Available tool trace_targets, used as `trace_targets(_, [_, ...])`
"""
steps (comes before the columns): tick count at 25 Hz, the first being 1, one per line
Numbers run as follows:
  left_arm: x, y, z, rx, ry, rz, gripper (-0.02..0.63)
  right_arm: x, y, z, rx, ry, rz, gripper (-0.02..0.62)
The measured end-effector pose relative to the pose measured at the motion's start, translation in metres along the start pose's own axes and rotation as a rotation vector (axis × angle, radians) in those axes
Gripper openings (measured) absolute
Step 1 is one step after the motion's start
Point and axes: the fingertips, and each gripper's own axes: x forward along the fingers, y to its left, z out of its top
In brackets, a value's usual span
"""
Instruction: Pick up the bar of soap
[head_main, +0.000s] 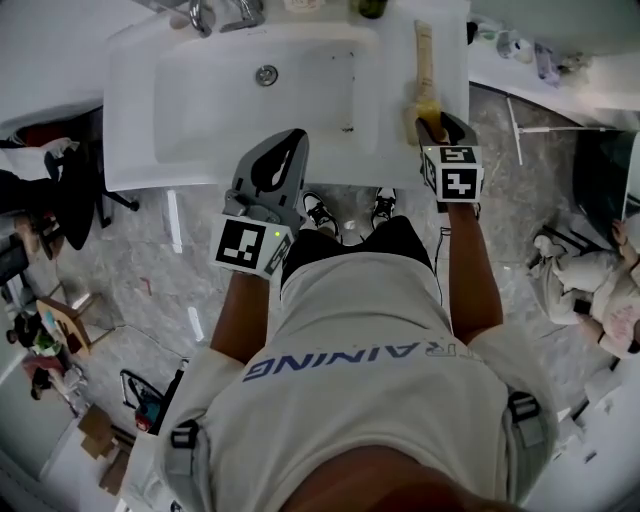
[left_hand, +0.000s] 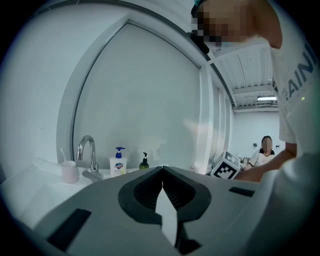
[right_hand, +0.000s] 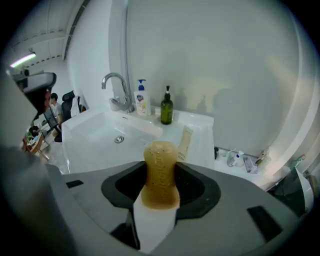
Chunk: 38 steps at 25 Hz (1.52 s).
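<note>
Straddling the bar of soap (right_hand: 160, 159), the right gripper (right_hand: 160, 176), jaws apart

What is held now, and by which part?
Nothing firmly: the right gripper has open jaws around the near end of the soap bar on the sink rim. The left gripper is shut, empty.

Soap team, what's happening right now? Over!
Left hand-held gripper shut, empty. Right hand-held gripper open, soap between its jaws, at the sink ledge. Tube lies just beyond; nothing blocking.
</note>
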Motion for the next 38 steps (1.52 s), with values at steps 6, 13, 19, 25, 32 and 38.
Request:
trace_targets(6, [0.0,-0.012,0.03,0.034,-0.045,0.028,0.011,-0.072,-0.004,0.06,-0.028,-0.242,0.038,0.19])
trace_targets(13, [-0.018,-0.024,0.057,0.057,-0.076,0.035,0.011,-0.156,0.011,0.104,-0.052,-0.458,0.097,0.19])
trace_targets(19, [-0.027,-0.034,0.082,0.094,-0.117,0.043,0.011,-0.205,0.023,0.13,-0.095,-0.6,0.124,0.189])
trace_targets(25, [-0.034,-0.041,0.094,0.107,-0.138,0.044,0.011,-0.235,0.035,0.14,-0.11,-0.669,0.153,0.189])
trace_targets(32, [-0.043,-0.045,0.096,0.108,-0.139,0.04,0.011,-0.246,0.039,0.143,-0.115,-0.676,0.158,0.189])
trace_targets(38, [-0.048,-0.048,0.095,0.111,-0.147,0.037,0.011,-0.243,0.044,0.138,-0.121,-0.647,0.182,0.189])
